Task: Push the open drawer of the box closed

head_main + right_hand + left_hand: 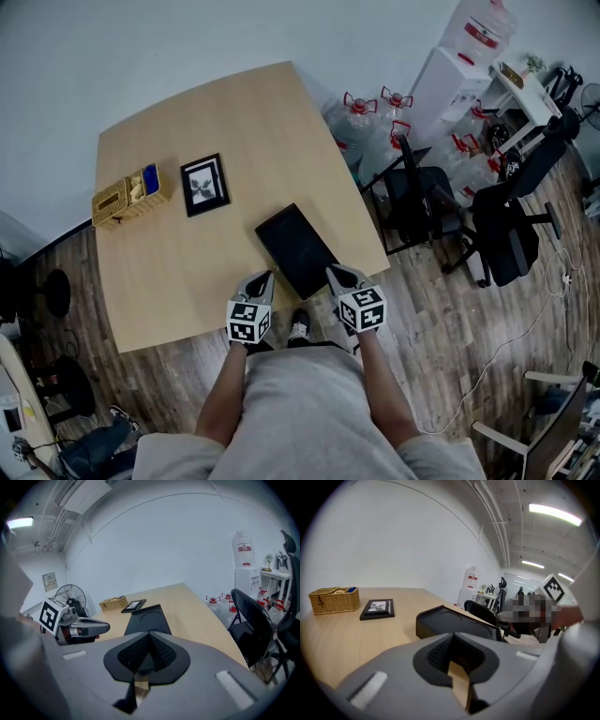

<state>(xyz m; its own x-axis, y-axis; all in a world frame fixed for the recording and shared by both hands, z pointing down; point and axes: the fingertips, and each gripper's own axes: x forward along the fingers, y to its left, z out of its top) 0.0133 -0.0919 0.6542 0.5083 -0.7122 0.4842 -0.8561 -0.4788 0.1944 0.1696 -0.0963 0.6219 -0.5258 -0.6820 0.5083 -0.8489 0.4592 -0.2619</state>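
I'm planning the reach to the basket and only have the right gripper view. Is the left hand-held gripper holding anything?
Observer: No. In the left gripper view, the left hand-held gripper has its jaws together with nothing between them.
Operator: Is anything in the basket?
Observer: The head view shows a blue item in the basket, at the end nearest the picture frame.
Operator: How does the tray lie?
Observer: From above, the black tray lies slanted. Its near end is between the left gripper's tip and that of the right hand-held gripper.
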